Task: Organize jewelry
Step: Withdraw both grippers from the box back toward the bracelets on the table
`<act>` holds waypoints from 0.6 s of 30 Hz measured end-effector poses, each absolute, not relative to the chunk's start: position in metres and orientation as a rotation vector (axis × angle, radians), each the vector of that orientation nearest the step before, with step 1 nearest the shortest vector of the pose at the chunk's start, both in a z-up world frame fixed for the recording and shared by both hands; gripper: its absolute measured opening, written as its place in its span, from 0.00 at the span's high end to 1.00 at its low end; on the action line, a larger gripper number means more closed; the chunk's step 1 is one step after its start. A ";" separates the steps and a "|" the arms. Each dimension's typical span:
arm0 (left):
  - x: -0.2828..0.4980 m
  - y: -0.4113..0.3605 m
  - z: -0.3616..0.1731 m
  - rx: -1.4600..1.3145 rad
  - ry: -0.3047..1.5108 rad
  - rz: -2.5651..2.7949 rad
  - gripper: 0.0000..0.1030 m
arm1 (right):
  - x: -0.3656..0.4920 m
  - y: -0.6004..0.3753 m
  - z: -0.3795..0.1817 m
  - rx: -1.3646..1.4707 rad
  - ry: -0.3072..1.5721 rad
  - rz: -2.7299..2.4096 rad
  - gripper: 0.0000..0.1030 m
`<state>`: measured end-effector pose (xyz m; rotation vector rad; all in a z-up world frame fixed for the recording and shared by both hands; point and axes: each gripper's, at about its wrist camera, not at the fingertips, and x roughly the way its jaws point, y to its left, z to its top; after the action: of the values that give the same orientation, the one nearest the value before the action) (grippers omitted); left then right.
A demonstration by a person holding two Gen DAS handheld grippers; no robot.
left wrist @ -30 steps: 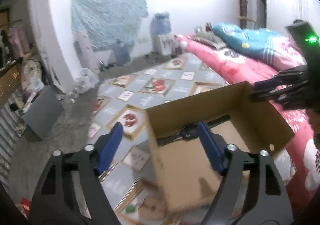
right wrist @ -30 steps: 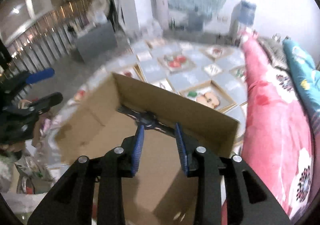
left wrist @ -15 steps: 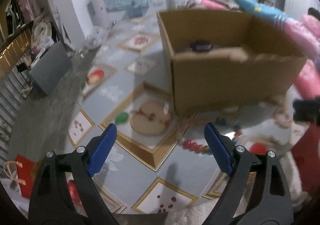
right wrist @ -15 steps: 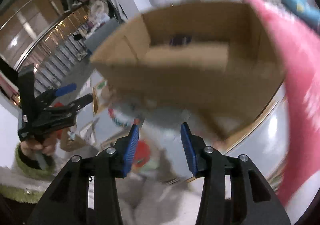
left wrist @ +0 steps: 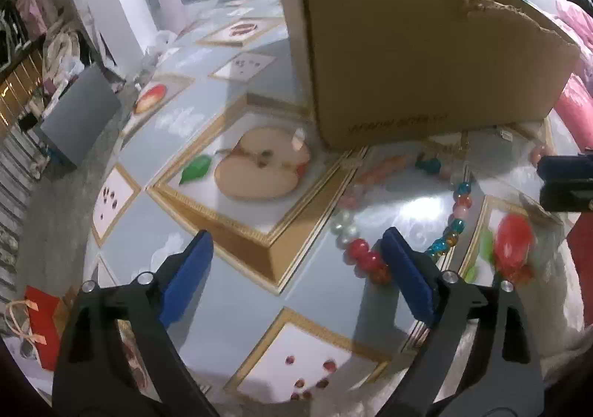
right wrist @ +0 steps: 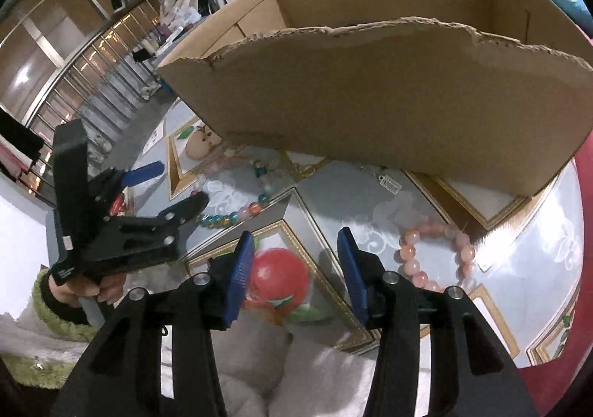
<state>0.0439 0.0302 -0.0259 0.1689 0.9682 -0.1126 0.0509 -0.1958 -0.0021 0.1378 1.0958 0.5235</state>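
Note:
A strand of mixed beads, white, red, blue and pink, lies curled on the fruit-print tablecloth in front of a cardboard box. My left gripper hovers low over the cloth, jaws opening with nothing between them; its right finger is next to the red beads. In the right wrist view a pink bead bracelet lies just right of my right gripper, whose jaws are opening over a printed red fruit, with nothing between them. The left gripper shows there beside the mixed strand.
The box has a torn front wall and stands close behind the jewelry. A small silver charm and a gold chain lie near its base. Pink bedding is on the right, a grey bin on the floor left.
Both grippers dropped from over the open box to the tablecloth in front of it, tilting further down. Both sets of jaws stand wider. The beads have come into view.

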 end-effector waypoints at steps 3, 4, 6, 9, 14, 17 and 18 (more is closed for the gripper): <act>0.043 0.036 -0.028 0.133 0.983 -0.116 0.11 | 0.053 -0.190 -0.002 0.108 1.086 0.521 0.54; 0.043 0.038 -0.029 0.122 0.988 -0.116 0.09 | 0.054 -0.187 0.000 0.089 1.075 0.514 0.53; 0.045 0.038 -0.030 0.110 0.994 -0.116 0.08 | 0.053 -0.185 0.003 0.050 1.051 0.495 0.47; 0.044 0.037 -0.030 0.115 0.992 -0.119 0.08 | 0.050 -0.182 0.010 -0.016 1.010 0.463 0.38; 0.041 0.033 -0.029 0.139 0.978 -0.110 0.08 | 0.046 -0.183 0.020 -0.092 0.948 0.414 0.17; 0.041 0.034 -0.030 0.139 0.986 -0.110 0.08 | 0.043 -0.185 0.029 -0.120 0.898 0.399 0.06; 0.041 0.033 -0.029 0.138 0.992 -0.107 0.07 | 0.041 -0.185 0.034 -0.133 0.873 0.400 0.06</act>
<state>0.0405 0.0334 -0.0294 0.1377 0.9917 -0.1071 0.0408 -0.1854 0.0336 -0.1332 0.8733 0.3996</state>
